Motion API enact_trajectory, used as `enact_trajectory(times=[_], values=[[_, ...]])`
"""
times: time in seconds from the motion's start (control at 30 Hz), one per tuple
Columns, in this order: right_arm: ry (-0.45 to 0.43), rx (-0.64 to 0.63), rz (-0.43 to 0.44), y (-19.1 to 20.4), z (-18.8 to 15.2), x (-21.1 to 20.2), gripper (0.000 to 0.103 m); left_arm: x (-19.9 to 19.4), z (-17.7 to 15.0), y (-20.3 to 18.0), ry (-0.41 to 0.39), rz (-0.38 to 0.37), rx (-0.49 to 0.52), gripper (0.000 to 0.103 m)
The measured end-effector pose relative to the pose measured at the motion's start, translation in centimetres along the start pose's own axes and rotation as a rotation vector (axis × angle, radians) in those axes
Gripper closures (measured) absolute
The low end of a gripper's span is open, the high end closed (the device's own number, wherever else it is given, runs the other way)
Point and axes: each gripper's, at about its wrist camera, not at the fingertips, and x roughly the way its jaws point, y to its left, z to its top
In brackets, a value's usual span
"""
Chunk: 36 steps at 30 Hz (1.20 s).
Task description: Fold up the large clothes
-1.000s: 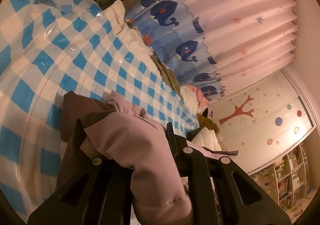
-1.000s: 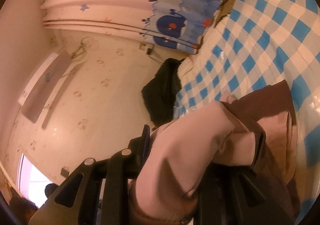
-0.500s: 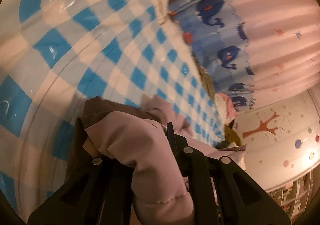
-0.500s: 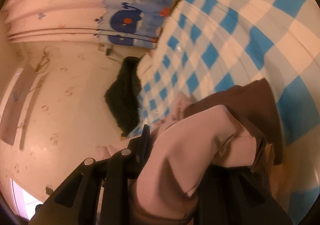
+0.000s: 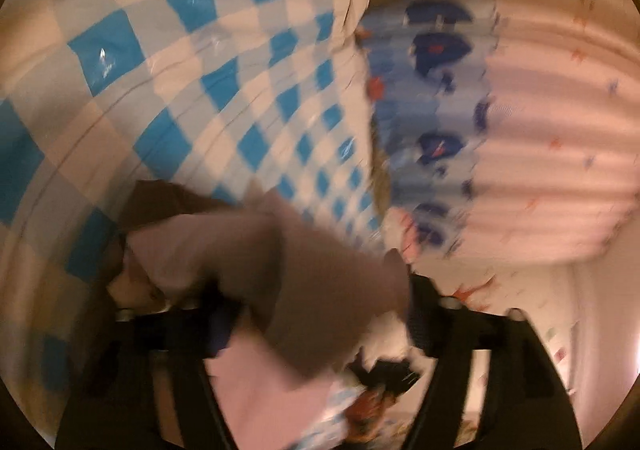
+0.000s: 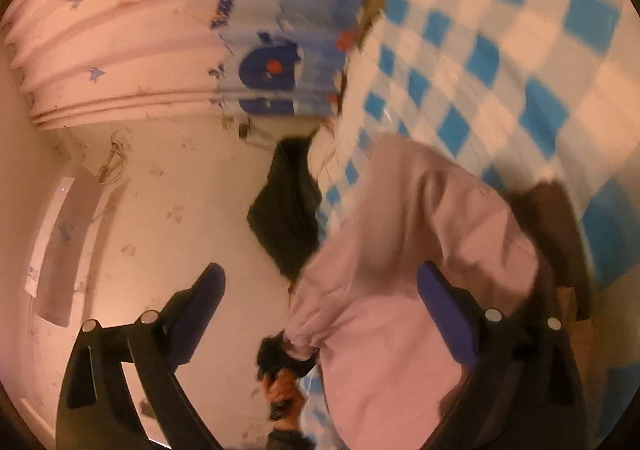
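1. Pale pink quilted garment with a dark brown lining [image 5: 248, 262], bunched in thick folds, draped over the near edge of the blue-and-white checked plastic sheet covering the bed [image 5: 192, 62]; same garment filling the lower right of the right wrist view [image 6: 400, 290].
2. Left claw [image 5: 304, 314]: jaws opening, fabric lying loose between them, no pad seen pressing, though blur hides the exact contact.
3. Right claw [image 6: 320, 290]: jaws opening wide, left finger clear in the air, right finger with cloth draped across it, nothing clamped.
4. Beyond the bed: dark bundle of cloth [image 6: 288, 210] at the far corner, whale-print curtain [image 6: 280, 10] behind it.
5. Risks, as judgement:
   - Slick plastic sheet plus bulky padding: likely sliding or springing open of the fold once both grips are off.
   - Cloth hooked over the right finger: possible drag off the bed on withdrawal.
   - Thick uneven bunching: lopsided fold, brown lining left showing.
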Motion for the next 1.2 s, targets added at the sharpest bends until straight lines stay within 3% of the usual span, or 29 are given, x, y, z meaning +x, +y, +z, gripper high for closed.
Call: enact_trajectory(times=[0.07,0.13,0.17,0.23,0.33,0.4,0.47,0.57,0.63,0.73,0.83,0.9,0.93,1.03,1.1,1.2], values=[[0.027,-0.212,-0.154,4.2,-1.7,0.4,0.010,-1.6,-0.6,-2.3,-0.081,-0.031,0.053,0.013],[0.064,-0.390,-0.271,7.1,-3.9,1.6,0.010,-2.9,-1.8,-4.7,-0.110,-0.103,0.142,0.013],[0.093,-0.530,-0.366,8.8,-5.8,2.9,0.010,-3.6,-2.9,-6.2,-0.143,-0.087,0.224,0.013],[0.175,-0.769,-0.495,10.8,-9.7,5.9,0.010,-4.1,-8.1,-10.7,-0.237,0.101,0.606,0.012],[0.252,-0.948,-0.622,10.2,-13.3,9.5,0.010,0.4,-18.5,-13.2,-0.234,0.414,1.187,0.011],[0.259,-0.971,-0.677,9.0,-13.6,11.2,0.010,4.7,-22.8,-12.0,-0.167,0.515,1.403,0.011],[0.256,-0.945,-0.721,7.2,-12.5,12.9,0.010,8.6,-23.8,-10.9,-0.114,0.578,1.481,0.011],[0.255,-0.900,-0.799,4.4,-9.9,15.2,0.010,14.0,-21.1,-9.3,-0.049,0.691,1.426,0.011],[0.256,-0.863,-0.833,2.2,-8.0,16.7,0.010,17.3,-17.4,-7.1,-0.017,0.798,1.322,0.011],[0.250,-0.794,-0.834,-0.2,-5.8,18.3,0.010,19.8,-12.9,-4.0,0.040,0.822,1.151,0.011],[0.323,-0.727,-0.894,-2.2,-4.6,20.5,0.010,21.7,-12.0,-3.7,0.058,0.921,1.143,0.011],[0.328,-0.758,-0.911,-1.1,-4.8,20.5,0.010,21.5,-12.3,-4.4,0.058,0.966,1.158,0.011],[0.293,-0.778,-0.873,0.4,-5.0,19.5,0.010,20.2,-12.5,-5.5,0.022,0.966,1.159,0.011],[0.180,-0.811,-0.788,3.4,-5.2,16.2,0.010,15.6,-12.2,-8.2,-0.099,0.893,1.144,0.011],[0.143,-0.817,-0.823,3.5,-4.4,15.3,0.010,14.6,-11.2,-8.5,-0.150,0.943,1.160,0.011],[0.151,-0.723,-0.886,0.0,-2.1,15.4,0.010,15.3,-7.1,-5.7,-0.094,1.040,1.049,0.011]])
